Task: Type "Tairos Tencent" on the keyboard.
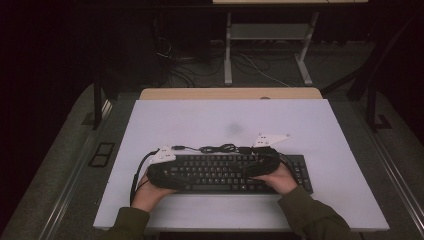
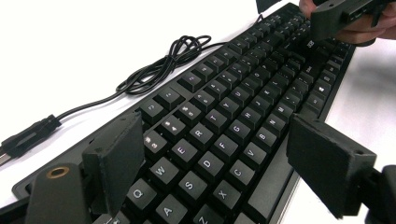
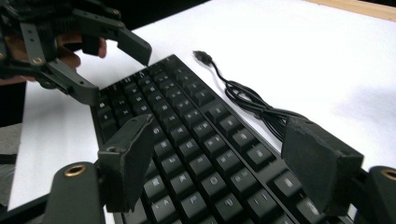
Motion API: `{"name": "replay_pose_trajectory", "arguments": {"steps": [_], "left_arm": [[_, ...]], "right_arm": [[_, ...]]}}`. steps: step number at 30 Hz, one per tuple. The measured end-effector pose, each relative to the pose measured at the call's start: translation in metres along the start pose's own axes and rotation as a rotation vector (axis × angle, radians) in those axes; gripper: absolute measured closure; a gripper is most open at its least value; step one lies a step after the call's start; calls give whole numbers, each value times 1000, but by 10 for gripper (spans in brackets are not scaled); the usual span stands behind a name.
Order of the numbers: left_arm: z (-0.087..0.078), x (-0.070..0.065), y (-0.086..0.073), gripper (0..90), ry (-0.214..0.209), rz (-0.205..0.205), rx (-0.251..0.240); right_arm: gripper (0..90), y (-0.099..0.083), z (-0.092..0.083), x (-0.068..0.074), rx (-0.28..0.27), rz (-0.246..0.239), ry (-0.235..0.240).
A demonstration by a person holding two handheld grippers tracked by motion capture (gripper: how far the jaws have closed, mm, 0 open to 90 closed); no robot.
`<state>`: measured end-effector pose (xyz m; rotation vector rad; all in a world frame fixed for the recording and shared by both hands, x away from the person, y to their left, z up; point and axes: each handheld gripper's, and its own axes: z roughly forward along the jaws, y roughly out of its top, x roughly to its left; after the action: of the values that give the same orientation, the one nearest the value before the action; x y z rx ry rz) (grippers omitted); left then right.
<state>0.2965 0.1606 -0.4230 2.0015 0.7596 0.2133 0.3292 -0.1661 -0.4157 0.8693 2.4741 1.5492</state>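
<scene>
Keyboard (image 2: 224, 126) beneath left claw (image 2: 212, 161), right claw (image 3: 224, 161), jaws apart

Your black keyboard (image 1: 230, 172) lies flat near the front edge of the white table (image 1: 200, 120); its black cable (image 1: 220, 148) coils just behind it.

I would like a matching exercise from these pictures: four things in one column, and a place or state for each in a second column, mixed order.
Things:
1. keyboard
2. cable
3. left hand-held gripper
4. right hand-held gripper

Places or states:
A. bundled on the table behind the keys
B. open, above the Q and A end
C. lying flat on the white table
D. open, above the other end of the keys

Pairs: 1-C, 2-A, 3-B, 4-D
</scene>
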Motion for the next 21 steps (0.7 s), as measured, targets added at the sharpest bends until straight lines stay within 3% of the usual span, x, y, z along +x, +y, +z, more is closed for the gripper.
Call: {"name": "replay_pose_trajectory", "arguments": {"steps": [9,21], "left_arm": [[-6,5,-5,254,22,4,-10],[-7,10,-10,548,37,41,31]], "right_arm": [[251,4,9,3,0,-16,14],[233,1,12,1,19,-22,13]]}}
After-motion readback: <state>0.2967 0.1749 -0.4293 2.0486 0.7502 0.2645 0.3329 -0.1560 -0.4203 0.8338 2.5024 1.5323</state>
